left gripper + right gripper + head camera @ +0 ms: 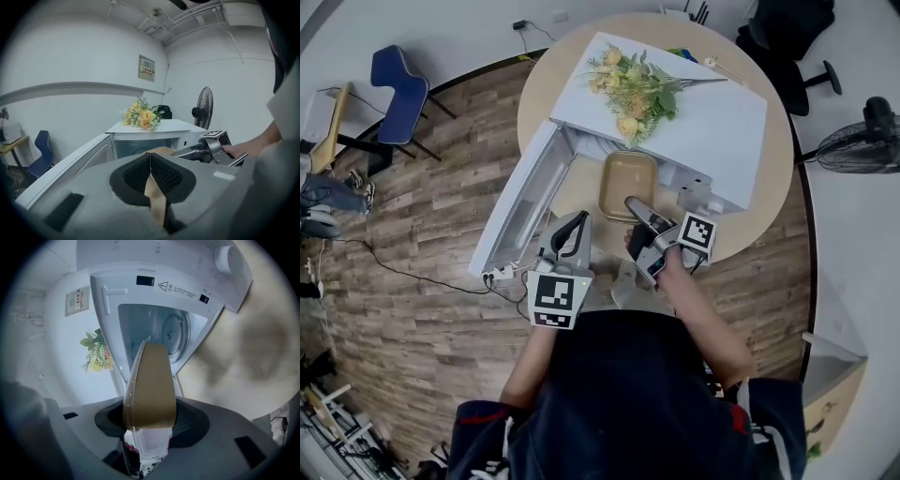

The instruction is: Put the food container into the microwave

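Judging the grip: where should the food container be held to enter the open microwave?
Best by the near rim of the food container, from the side away from the microwave, as the right tongs do: it is shallow and its far end is free to enter.

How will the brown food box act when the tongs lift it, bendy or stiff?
Probably stiff: the food container shows no sag though the right tongs pinch just one end. Likely light, since that one pinch seems to carry it. It might tilt, as most of it sticks out ahead.
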{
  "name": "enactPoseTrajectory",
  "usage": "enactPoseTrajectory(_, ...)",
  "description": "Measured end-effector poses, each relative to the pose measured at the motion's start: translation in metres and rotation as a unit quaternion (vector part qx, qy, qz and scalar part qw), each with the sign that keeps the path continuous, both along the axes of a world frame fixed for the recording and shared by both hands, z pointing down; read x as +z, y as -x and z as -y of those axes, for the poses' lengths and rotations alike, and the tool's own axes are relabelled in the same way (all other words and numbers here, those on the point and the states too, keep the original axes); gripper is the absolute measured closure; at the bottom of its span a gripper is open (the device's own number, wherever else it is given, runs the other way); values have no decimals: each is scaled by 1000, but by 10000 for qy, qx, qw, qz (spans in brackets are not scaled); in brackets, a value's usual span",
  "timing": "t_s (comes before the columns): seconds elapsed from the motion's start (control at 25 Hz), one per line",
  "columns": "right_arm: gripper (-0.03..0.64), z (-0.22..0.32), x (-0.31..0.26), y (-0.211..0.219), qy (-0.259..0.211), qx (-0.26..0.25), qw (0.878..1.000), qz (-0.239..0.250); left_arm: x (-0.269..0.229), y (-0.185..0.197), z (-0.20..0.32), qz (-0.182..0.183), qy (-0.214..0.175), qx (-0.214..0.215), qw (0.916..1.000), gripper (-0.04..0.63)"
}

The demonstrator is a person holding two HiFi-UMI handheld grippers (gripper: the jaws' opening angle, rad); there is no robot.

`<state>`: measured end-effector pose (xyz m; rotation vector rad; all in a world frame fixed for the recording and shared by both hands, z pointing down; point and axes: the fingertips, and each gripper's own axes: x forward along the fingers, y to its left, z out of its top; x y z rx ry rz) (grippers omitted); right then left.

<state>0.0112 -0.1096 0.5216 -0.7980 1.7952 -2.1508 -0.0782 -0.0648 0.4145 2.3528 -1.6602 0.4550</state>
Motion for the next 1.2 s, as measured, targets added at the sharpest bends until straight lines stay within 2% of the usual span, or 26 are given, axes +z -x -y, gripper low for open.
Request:
enactPoseTrajectory(0.36,407,25,21,19,166,654,9977,29,13,16,31,-34,200,784,9967,578)
enactPoseTrajectory(0.6,407,39,46,23,214,834,9963,-77,26,15,39,14,338,1219,9920,578)
enactPoseTrajectory(1.0,405,66,67,13,311,1437,9885,368,42,9,40,19,506,1546,9867,578)
enactPoseTrajectory(1.2,405,82,72,14,245,1585,9857,517,47,7,40,-14,548,1551,9864,578)
